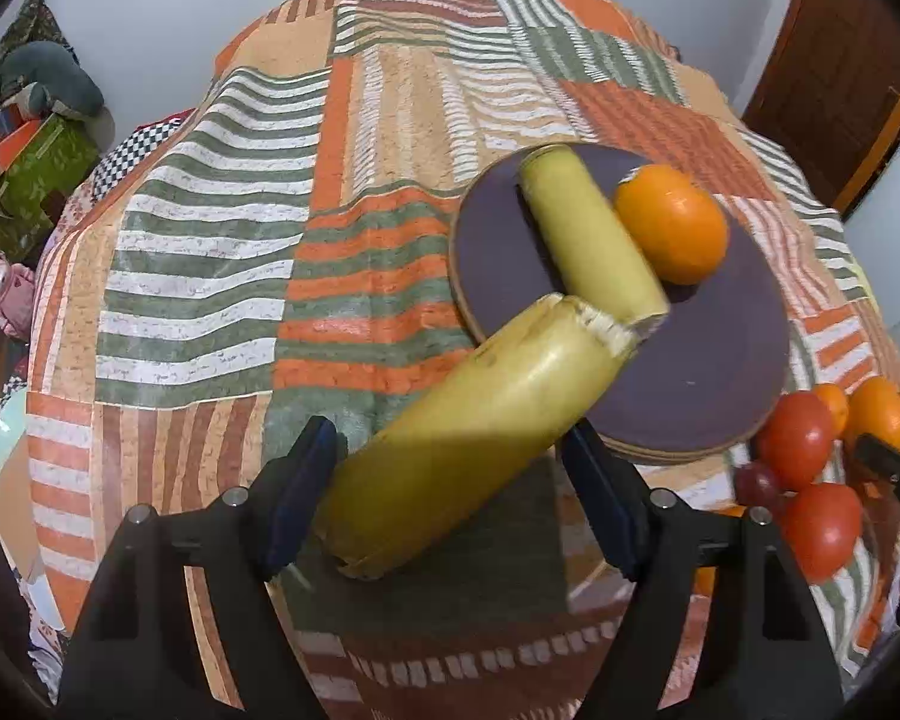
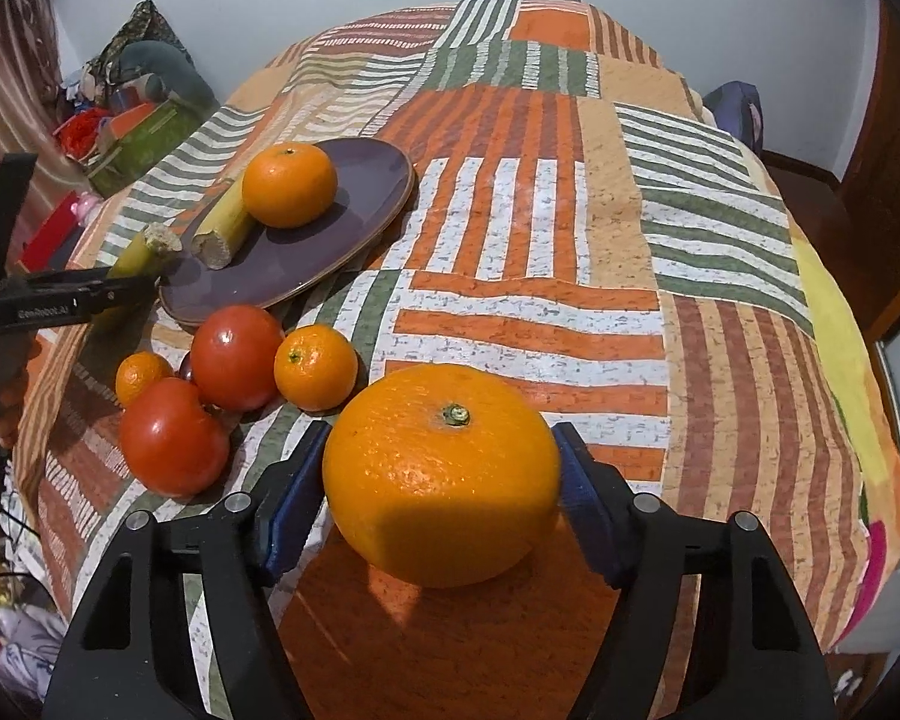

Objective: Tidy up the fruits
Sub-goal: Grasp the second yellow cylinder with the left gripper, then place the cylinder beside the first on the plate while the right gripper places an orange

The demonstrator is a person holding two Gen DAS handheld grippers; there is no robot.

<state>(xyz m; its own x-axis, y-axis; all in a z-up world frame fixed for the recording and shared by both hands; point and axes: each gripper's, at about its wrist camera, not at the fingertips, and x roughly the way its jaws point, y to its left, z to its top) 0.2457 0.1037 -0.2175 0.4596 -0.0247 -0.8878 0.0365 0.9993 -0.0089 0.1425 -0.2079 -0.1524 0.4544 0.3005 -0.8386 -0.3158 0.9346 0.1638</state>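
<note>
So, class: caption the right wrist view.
Right hand-held gripper grips a large orange beside tomatoes and a plate.

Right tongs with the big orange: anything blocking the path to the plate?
Yes. Two tomatoes and small oranges sit between the big orange and the plate; lifting over likely clears them.

Each view is taken close, from behind its own fingers, angled down across the patchwork tablecloth (image 1: pixel 210 240). The purple plate (image 1: pixel 708 360) is seen in both.
</note>
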